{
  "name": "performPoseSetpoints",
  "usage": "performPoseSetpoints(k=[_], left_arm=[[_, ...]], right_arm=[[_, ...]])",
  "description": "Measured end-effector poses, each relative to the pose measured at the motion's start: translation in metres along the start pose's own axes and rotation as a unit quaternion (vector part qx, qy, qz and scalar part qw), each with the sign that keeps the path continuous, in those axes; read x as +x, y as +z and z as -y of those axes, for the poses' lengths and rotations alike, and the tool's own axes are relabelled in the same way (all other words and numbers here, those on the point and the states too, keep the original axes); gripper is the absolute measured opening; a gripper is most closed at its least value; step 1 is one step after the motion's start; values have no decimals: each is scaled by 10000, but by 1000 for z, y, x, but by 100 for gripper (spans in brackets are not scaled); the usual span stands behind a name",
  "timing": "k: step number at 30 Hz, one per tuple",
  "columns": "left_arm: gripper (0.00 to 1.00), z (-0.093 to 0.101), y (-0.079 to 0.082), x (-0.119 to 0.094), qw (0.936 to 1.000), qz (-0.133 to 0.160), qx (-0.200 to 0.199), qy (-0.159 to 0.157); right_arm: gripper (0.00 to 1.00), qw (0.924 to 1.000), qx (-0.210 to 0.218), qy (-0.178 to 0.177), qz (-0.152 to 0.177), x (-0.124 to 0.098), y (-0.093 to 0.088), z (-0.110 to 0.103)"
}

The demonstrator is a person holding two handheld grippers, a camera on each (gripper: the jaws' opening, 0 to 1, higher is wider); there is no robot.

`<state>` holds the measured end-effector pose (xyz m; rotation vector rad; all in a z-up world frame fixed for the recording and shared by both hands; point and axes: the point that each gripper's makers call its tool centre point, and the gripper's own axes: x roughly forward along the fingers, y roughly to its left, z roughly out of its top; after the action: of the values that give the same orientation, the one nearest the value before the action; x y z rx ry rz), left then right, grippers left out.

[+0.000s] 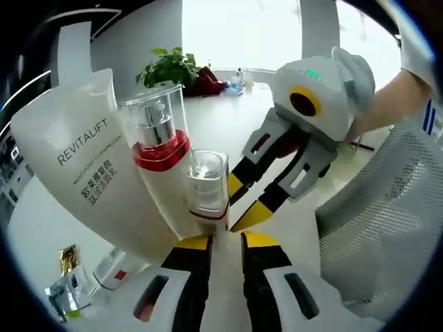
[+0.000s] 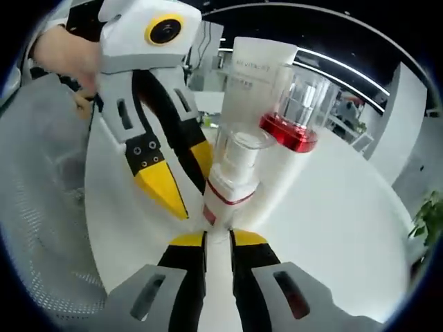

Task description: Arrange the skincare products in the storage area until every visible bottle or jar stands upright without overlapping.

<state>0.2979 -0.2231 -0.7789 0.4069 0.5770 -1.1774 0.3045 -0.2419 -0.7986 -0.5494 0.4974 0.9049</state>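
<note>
Desk: a white top (image 1: 228, 121) carries everything; its far edge lies by the bright windows in the left gripper view.
Mesh basket: a white perforated basket (image 1: 387, 207) sits at the desk's near right side in the left gripper view, and at the left in the right gripper view.
Tube: a white tube printed REVITALIFT (image 1: 83, 159) stands in the middle of the desk, touching the pump bottle beside it.
Pump bottle: a clear-capped bottle with a red band (image 1: 160, 138) stands upright between the tube and the small bottle.
Small bottle: a short clear-capped bottle with a thin red ring (image 1: 208, 183) stands just in front of both grippers' tips.
Left gripper: yellow-tipped jaws (image 1: 227, 241) stand slightly apart just short of the small bottle's base, pinching nothing.
Right gripper: yellow-tipped jaws (image 2: 219, 239) stand a little apart with the small bottle's foot at their tips; whether they touch it I cannot tell.
Small items: a gold-capped bottle and other small pieces (image 1: 69, 277) sit toward the desk's near left corner.
Plant: a green plant (image 1: 169, 68) stands at the far edge.
</note>
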Motion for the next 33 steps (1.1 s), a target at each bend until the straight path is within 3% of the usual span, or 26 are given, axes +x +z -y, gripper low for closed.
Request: performPoseSetpoints(k=[19, 24, 30, 33], left_arm=[[13, 2, 0, 0, 10000, -13, 2, -20], [18, 4, 2, -2, 10000, 22, -6, -44], [20, 3, 2, -7, 10000, -4, -38, -3], [21, 3, -1, -13, 10000, -31, -49, 34]], right_arm=[[14, 10000, 85, -14, -30, -1, -1, -3], [16, 9999, 110, -57, -88, -5, 0, -2], [20, 9993, 305, -158, -143, -11, 2, -1], [25, 9980, 601, -147, -161, -17, 6, -4]])
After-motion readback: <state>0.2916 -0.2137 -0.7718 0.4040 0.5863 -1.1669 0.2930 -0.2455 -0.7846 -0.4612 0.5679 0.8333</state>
